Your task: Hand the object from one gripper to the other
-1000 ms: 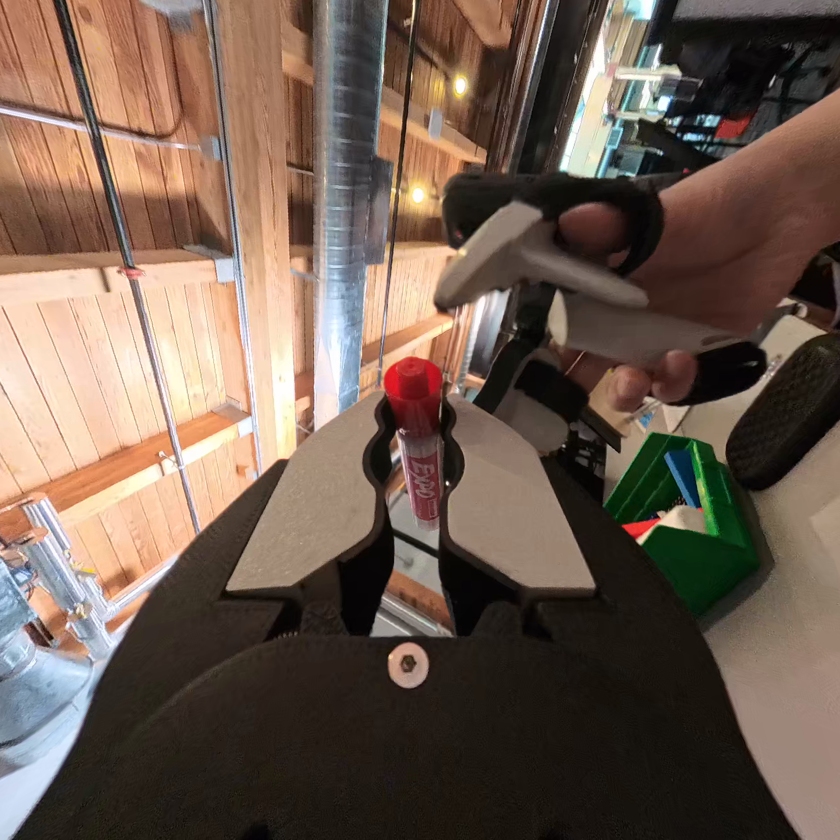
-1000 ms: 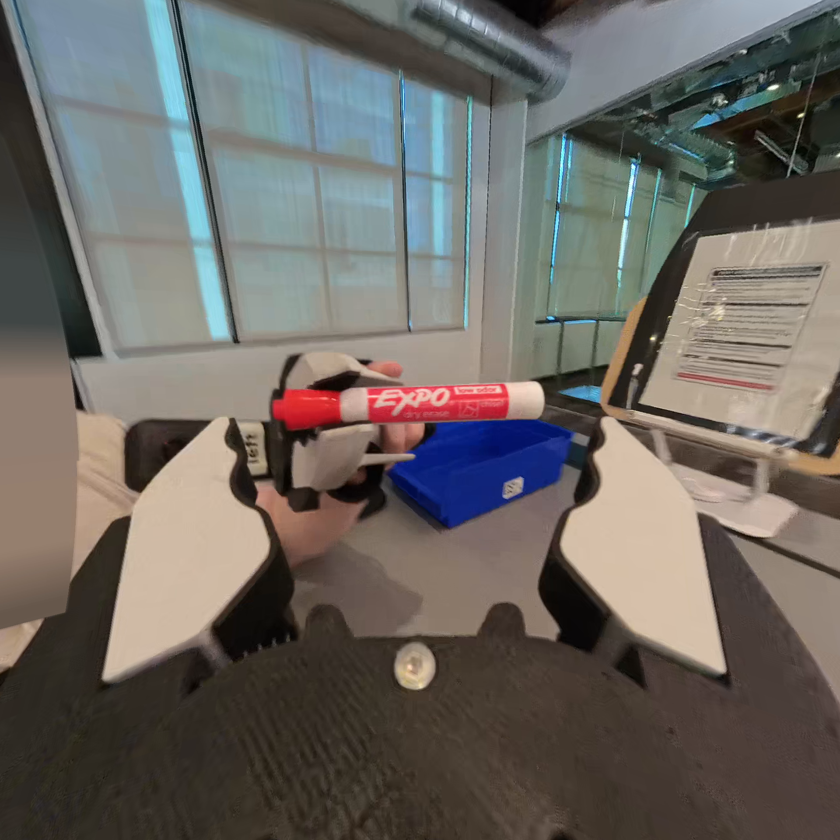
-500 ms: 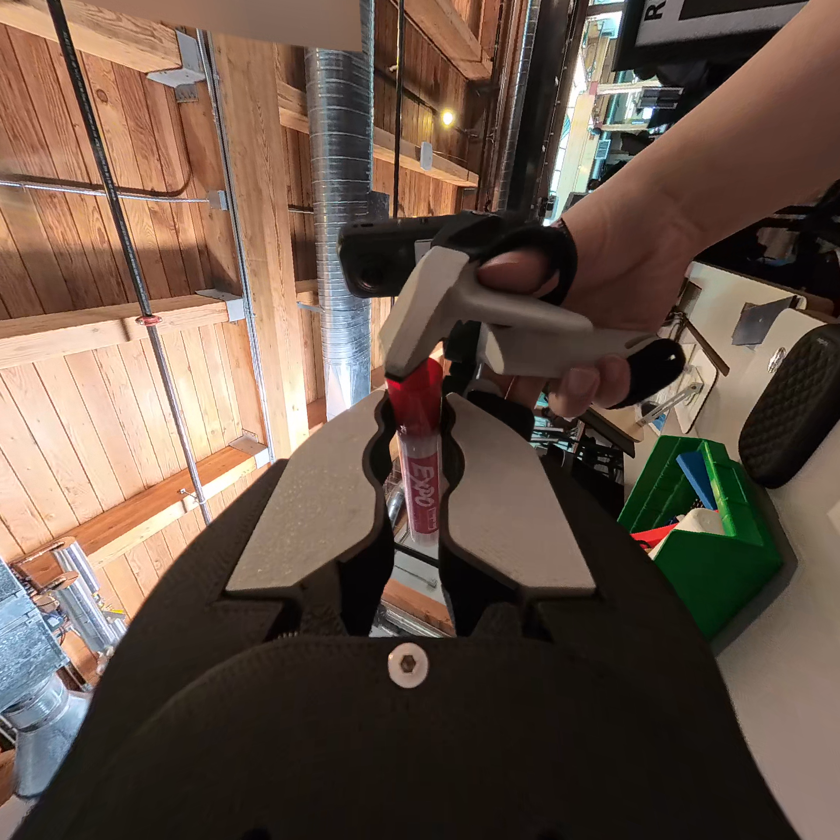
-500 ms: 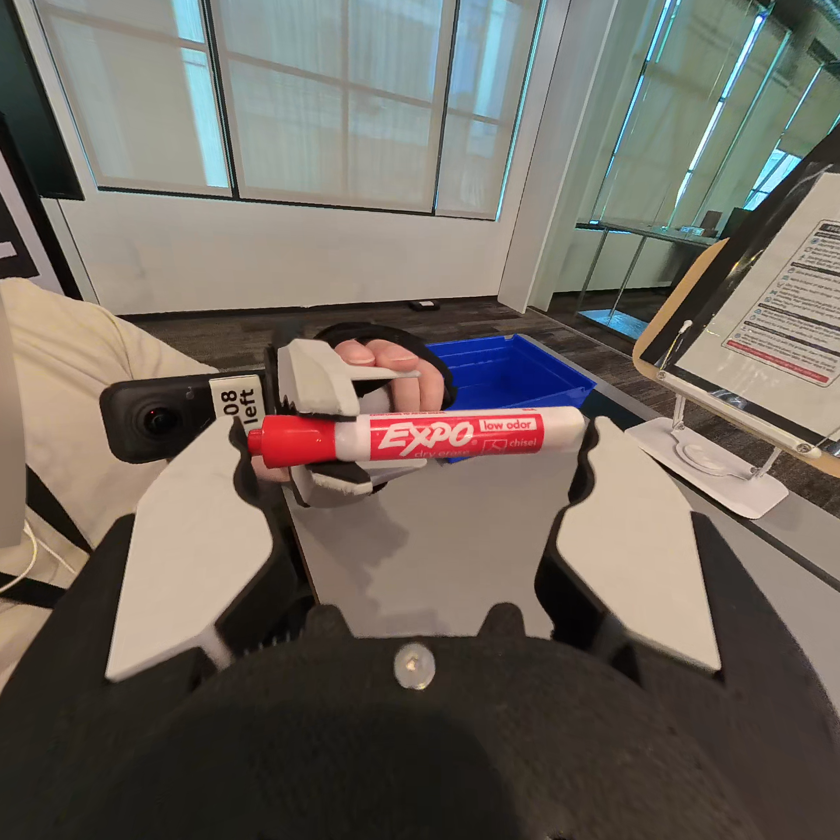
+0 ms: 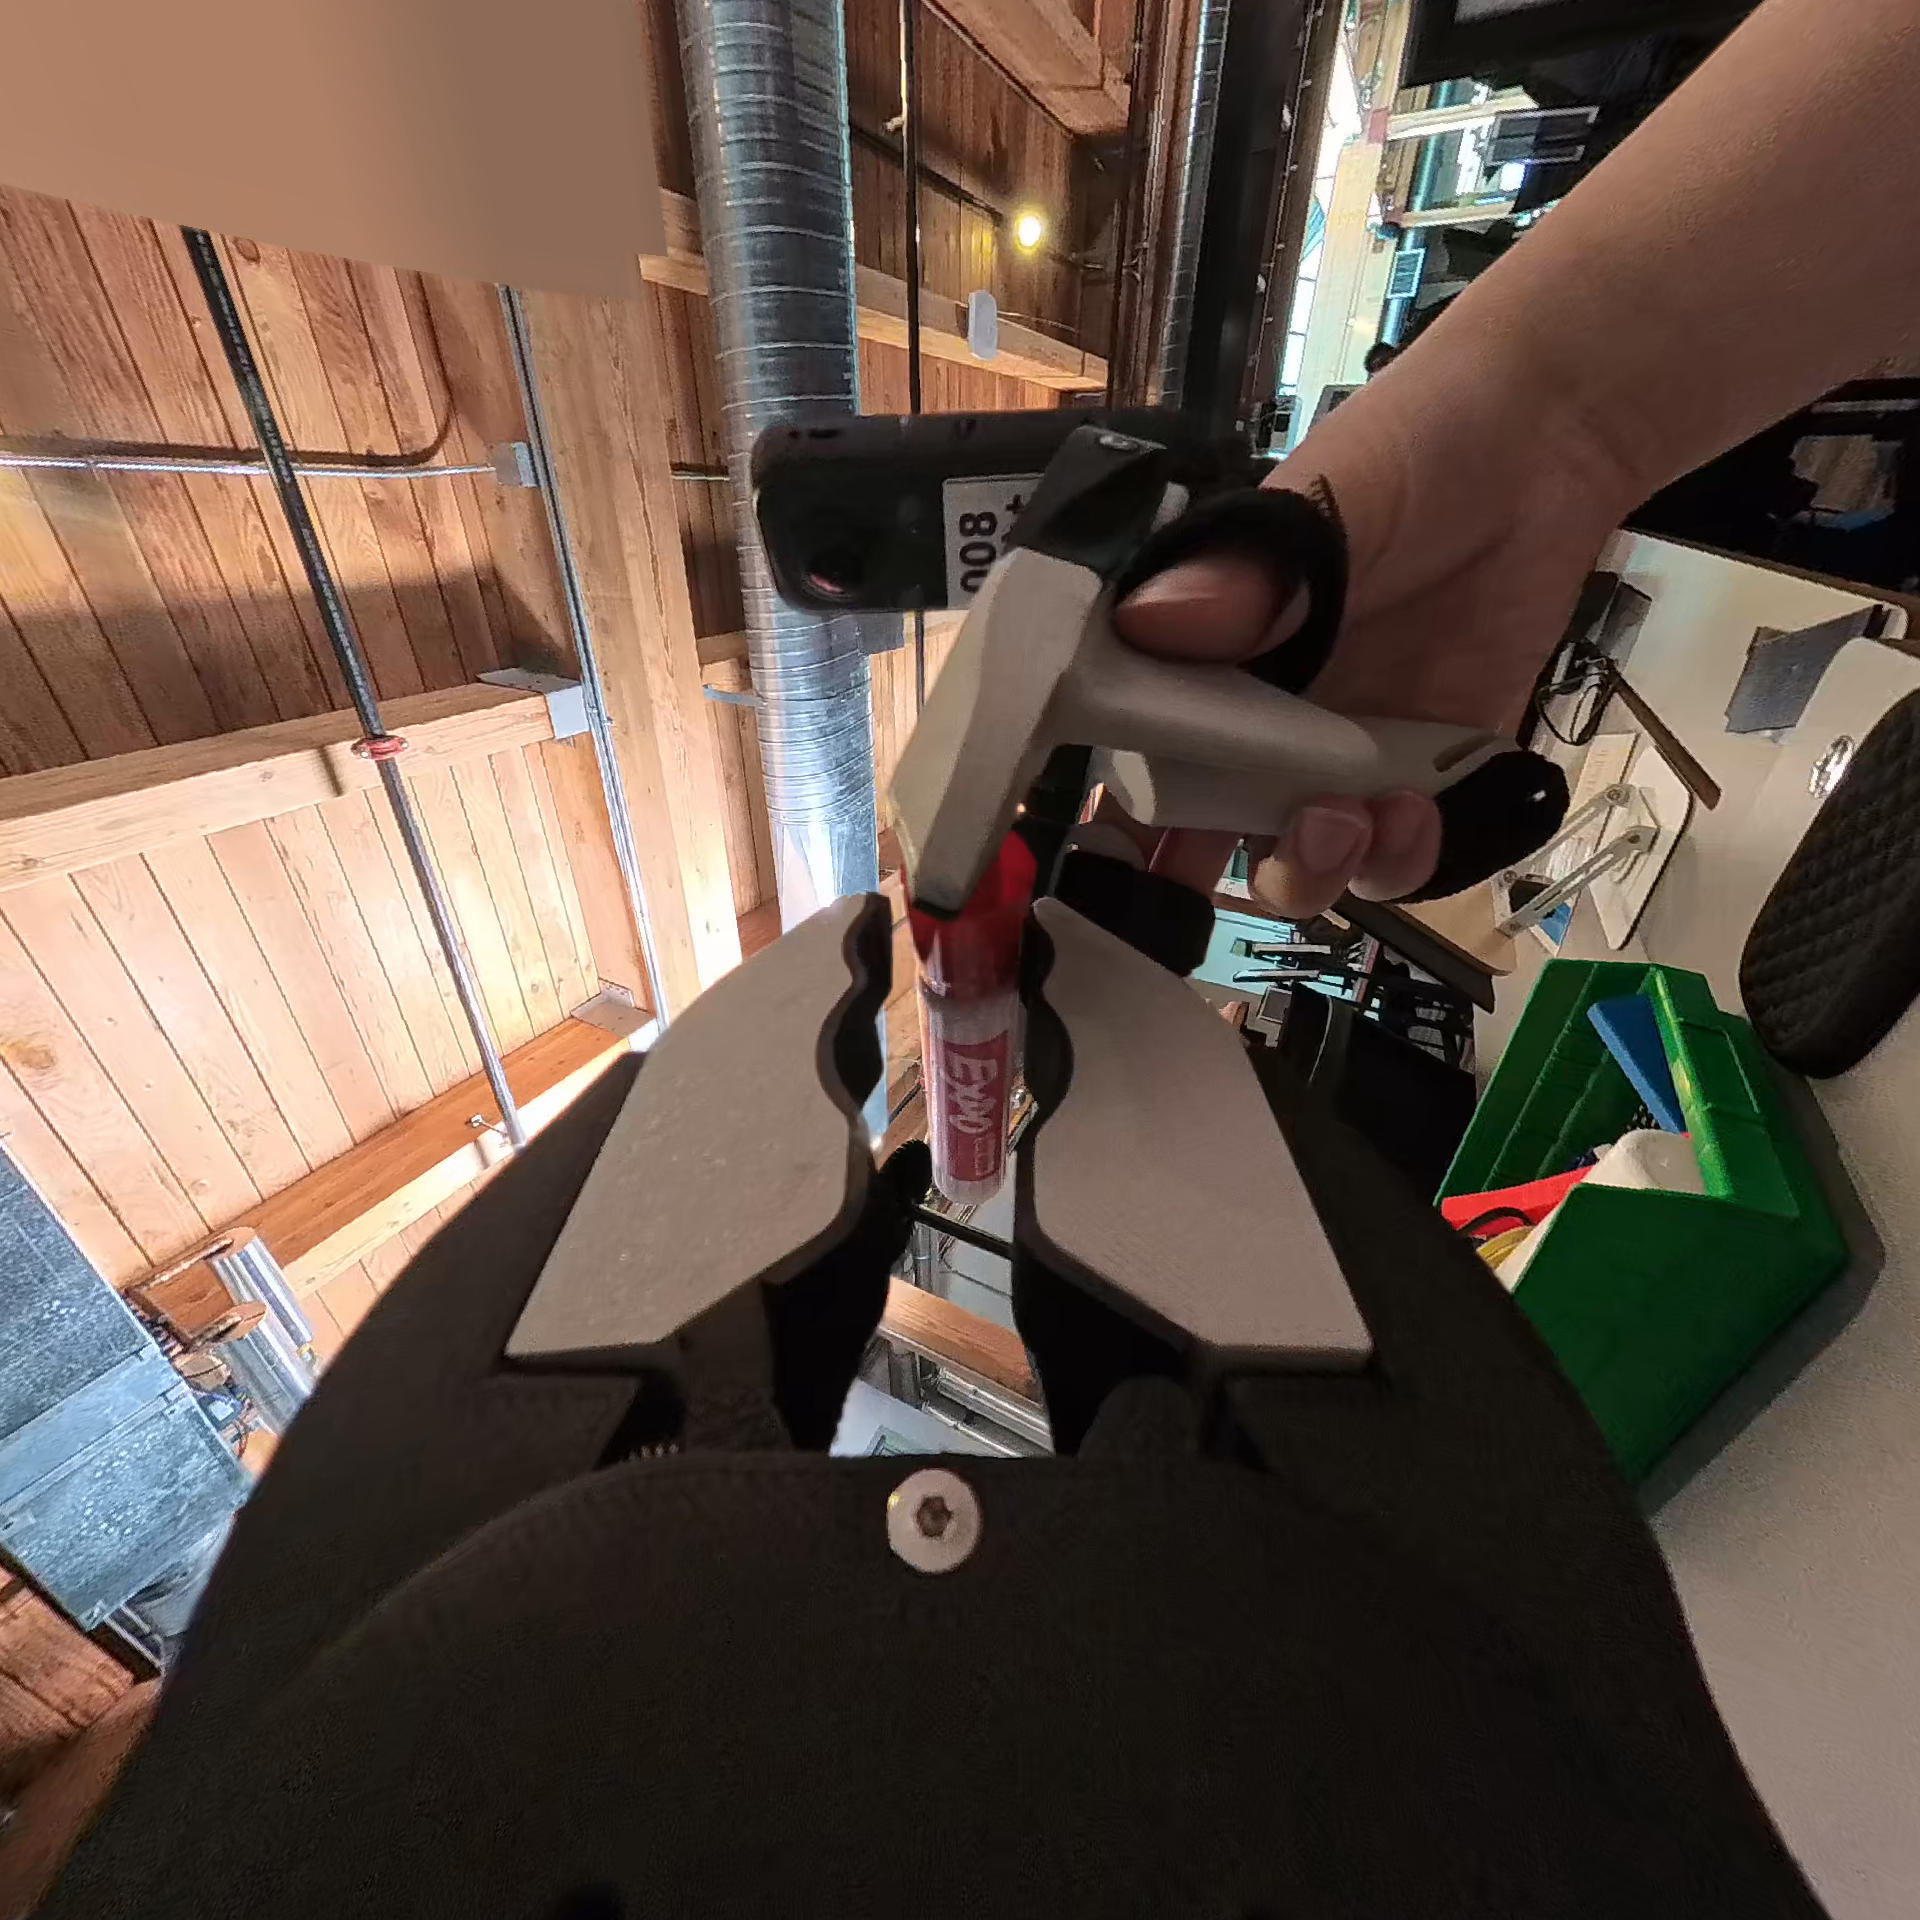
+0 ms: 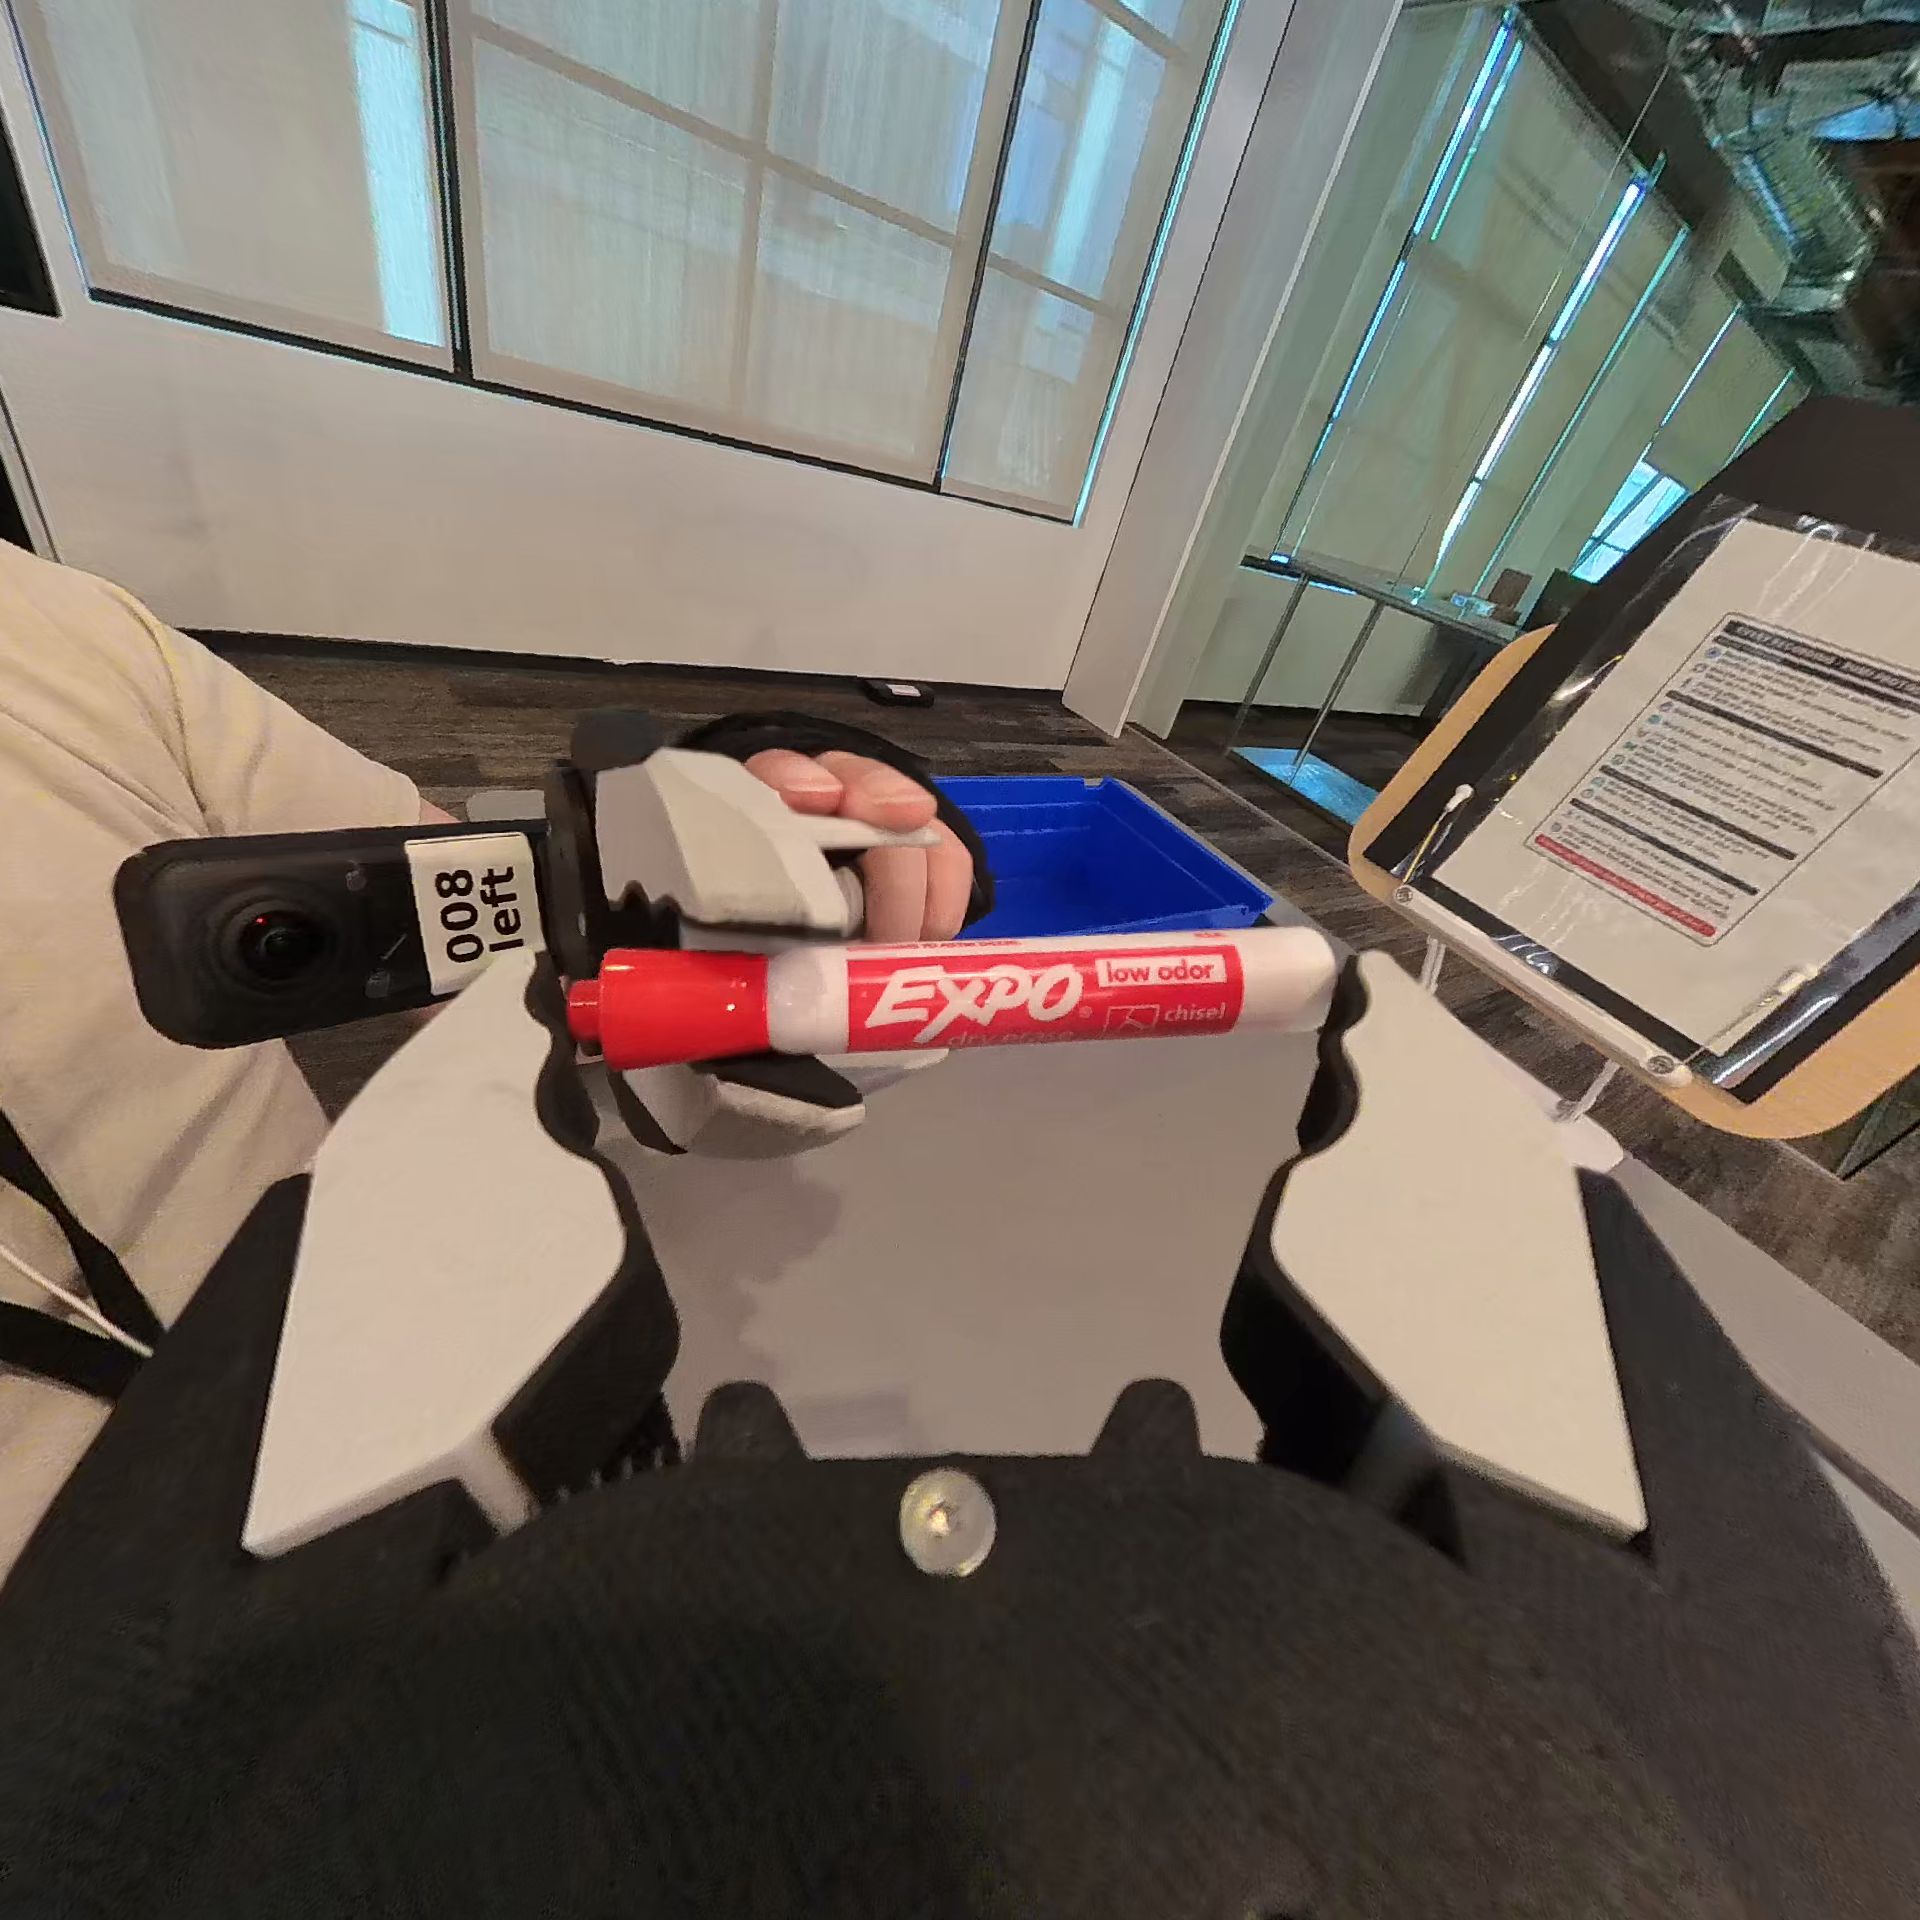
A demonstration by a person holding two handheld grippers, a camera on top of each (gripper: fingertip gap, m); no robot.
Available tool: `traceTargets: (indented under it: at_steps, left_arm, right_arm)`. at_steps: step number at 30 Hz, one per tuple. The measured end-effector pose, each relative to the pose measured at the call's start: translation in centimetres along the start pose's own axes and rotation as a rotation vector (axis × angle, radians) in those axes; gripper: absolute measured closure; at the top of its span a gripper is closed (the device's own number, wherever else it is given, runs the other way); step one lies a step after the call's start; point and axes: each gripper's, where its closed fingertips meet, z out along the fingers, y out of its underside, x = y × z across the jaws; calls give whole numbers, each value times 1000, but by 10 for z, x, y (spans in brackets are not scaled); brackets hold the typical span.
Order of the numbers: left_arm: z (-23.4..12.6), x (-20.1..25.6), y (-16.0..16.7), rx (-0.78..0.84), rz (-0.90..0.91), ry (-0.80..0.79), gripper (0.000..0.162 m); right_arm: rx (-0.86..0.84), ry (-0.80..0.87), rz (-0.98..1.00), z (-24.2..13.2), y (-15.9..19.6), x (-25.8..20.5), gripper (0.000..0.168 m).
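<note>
A red-capped white marker (image 6: 987,997) lies lengthwise between the fingertips of my right gripper (image 6: 940,997), cap end at the left finger, butt end at the right finger; both ends touch, so it is shut on the marker. My left gripper (image 5: 956,914) stands around the marker's barrel (image 5: 966,1081), jaws slightly parted, with a thin gap on the left side, and the marker leans on its right finger. In the left wrist view one right gripper finger (image 5: 966,748) covers the cap. The left gripper also shows in the right wrist view (image 6: 634,1008), above and below the cap.
A blue bin (image 6: 1091,862) sits on the grey table (image 6: 987,1247) behind the marker. A document stand (image 6: 1662,831) is at the right. A green bin (image 5: 1662,1278) with coloured items and a black quilted object (image 5: 1839,904) are on the table. A person's hands hold both grippers. My left and right fingertips are right by each other.
The right gripper came in around the marker lengthwise and closed onto its two ends. The left gripper's jaws have parted a little, and the marker now tilts against one finger.
</note>
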Motion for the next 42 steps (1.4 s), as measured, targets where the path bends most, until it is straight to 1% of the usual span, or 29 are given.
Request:
traceTargets:
  at_steps: [2,5,9,13,14,16,17,18,19,20,22,23,24,25,26,27,29,31,32,34,38,42]
  left_arm:
    - [0,-2,2,-11,-14,-1,135]
    - [0,-8,3,-18,-41,-17,123]
    - [-1,-11,7,-27,-87,-4,118]
    - [-2,-20,26,-61,-148,-16,124]
    - [-3,-24,36,-88,-154,-22,125]
    - [-7,-42,62,-181,-129,-86,127]
    - [-9,-50,72,-220,-173,-98,131]
    - [-11,-56,80,-251,-286,-87,131]
    - [-12,-60,86,-276,-460,-65,129]
    - [-11,-61,86,-283,-680,-17,127]
    - [-9,-58,69,-222,-1142,145,114]
    - [-10,-56,56,-168,-1346,244,107]
    - [-10,-55,45,-130,-1511,332,102]
    - [-11,-51,39,-122,-1617,408,98]
    - [-11,-43,36,-146,-1652,472,95]
    - [-11,-31,38,-204,-1623,508,92]
    - [-10,-8,50,-348,-1465,503,90]
    - [-9,9,57,-433,-1340,500,95]
    - [-9,17,55,-458,-1320,528,97]
    - [-9,27,51,-474,-1307,573,106]
    - [-4,25,50,-415,-1285,533,134]
    - [-4,35,46,-398,-1234,566,137]
  right_arm:
    - [-4,25,-28,0,-1,1,34]
    - [-9,58,-71,0,-3,2,34]
    - [-4,147,-164,-5,-11,9,34]
    - [13,294,-340,-18,-28,20,34]
    - [14,339,-398,-22,-33,22,34]
    - [3,441,-533,-31,-40,28,34]
    - [-15,494,-612,-34,-41,30,34]
    - [-44,542,-692,-37,-40,32,34]
    - [-76,584,-769,-37,-38,33,34]
    - [-102,618,-841,-37,-35,33,34]
    - [-142,668,-973,-32,-27,32,34]
    - [-163,688,-1027,-29,-23,31,34]
    - [-186,707,-1076,-26,-18,31,34]
    - [-206,733,-1124,-23,-14,32,34]
    - [-221,765,-1173,-22,-13,33,35]
    - [-234,793,-1216,-21,-12,34,34]
    - [-248,828,-1256,-19,-11,37,34]
    - [-244,844,-1262,-18,-11,39,34]
    - [-240,848,-1270,-18,-11,40,34]
    - [-240,846,-1283,-17,-11,40,34]
    - [-237,835,-1301,-13,-8,35,34]
    - [-239,823,-1327,-10,-6,29,34]
